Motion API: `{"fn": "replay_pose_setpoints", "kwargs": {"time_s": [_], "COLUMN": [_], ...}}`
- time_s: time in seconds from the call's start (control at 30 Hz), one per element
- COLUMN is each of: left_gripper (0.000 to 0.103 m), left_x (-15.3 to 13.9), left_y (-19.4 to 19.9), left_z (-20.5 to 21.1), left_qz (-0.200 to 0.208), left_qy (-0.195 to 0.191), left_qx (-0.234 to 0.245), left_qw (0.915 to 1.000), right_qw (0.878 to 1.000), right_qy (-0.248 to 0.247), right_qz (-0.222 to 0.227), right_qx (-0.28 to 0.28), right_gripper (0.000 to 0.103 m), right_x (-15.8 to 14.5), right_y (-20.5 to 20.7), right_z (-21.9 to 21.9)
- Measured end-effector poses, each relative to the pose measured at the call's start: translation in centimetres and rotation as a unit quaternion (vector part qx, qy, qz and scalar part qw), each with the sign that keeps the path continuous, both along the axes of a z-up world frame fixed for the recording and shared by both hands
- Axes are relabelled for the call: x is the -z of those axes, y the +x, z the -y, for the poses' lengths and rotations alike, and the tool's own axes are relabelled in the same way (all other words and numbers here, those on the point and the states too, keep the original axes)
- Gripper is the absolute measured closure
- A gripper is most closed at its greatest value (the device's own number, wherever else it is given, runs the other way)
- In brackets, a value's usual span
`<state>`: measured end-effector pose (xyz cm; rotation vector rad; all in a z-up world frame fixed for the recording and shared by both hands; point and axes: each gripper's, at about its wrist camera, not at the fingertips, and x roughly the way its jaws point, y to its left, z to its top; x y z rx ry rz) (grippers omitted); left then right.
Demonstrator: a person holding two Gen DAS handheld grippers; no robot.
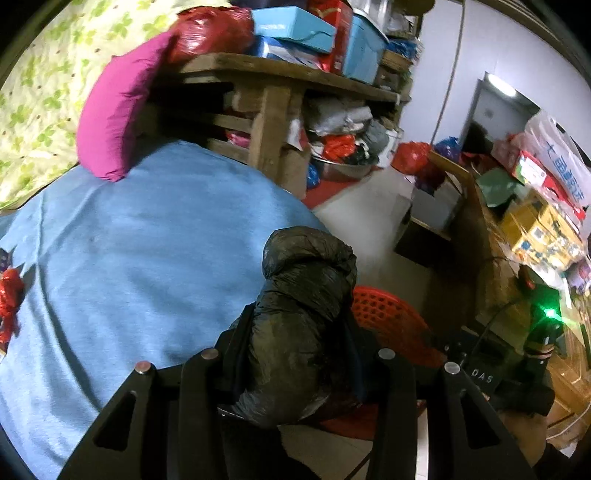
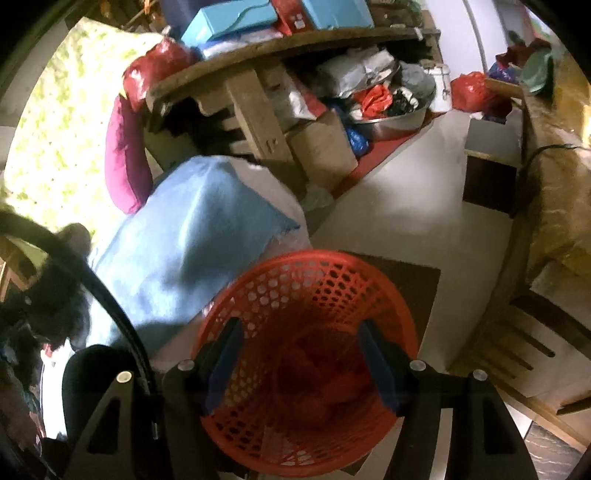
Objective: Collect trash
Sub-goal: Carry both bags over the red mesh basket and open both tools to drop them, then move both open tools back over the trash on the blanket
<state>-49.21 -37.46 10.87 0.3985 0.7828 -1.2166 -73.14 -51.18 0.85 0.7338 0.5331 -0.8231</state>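
My left hand-held gripper (image 1: 295, 325) pinches a crinkly black bag (image 1: 303, 295); my right hand-held gripper (image 2: 301, 339) hangs spread (nothing between) over the round red mesh basket (image 2: 295, 273).

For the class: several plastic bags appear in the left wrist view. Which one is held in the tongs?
The black bag, clamped in the left tongs. The others are red and untouched: one on the wooden shelf, one on the blue sheet.
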Motion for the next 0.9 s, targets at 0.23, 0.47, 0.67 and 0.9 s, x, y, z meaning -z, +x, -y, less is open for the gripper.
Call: {"fn": "replay_pose_setpoints", "kwargs": {"time_s": [0.23, 0.47, 0.67, 0.9], "left_gripper": [0.057, 0.028, 0.028, 0.027], "left_x": [1.2, 1.3, 0.3, -1.1], "left_y": [-2.6, -3.4, -0.7, 5.4], "left_z": [2.9, 4.3, 2.4, -2.6], "left_qz": [-0.014, -0.021, -0.027, -0.034], "left_qy": [0.024, 0.031, 0.016, -0.014], "left_qx": [0.044, 0.059, 0.026, -0.051], "left_qw": [0.9987, 0.9976, 0.9992, 0.9980], "right_qw": [0.999, 0.998, 0.998, 0.998], "right_qy": [-0.028, -0.036, -0.034, -0.051], "right_qz": [0.019, 0.030, 0.033, 0.033], "right_qx": [0.021, 0.045, 0.038, 0.003], "right_gripper": [0.034, 0.034, 0.034, 0.034], "right_x": [-1.9, -2.6, -2.7, -4.3], "right_y": [-1.7, -3.2, -2.2, 1.2], "right_z": [-0.1, 0.2, 0.0, -0.8]}}
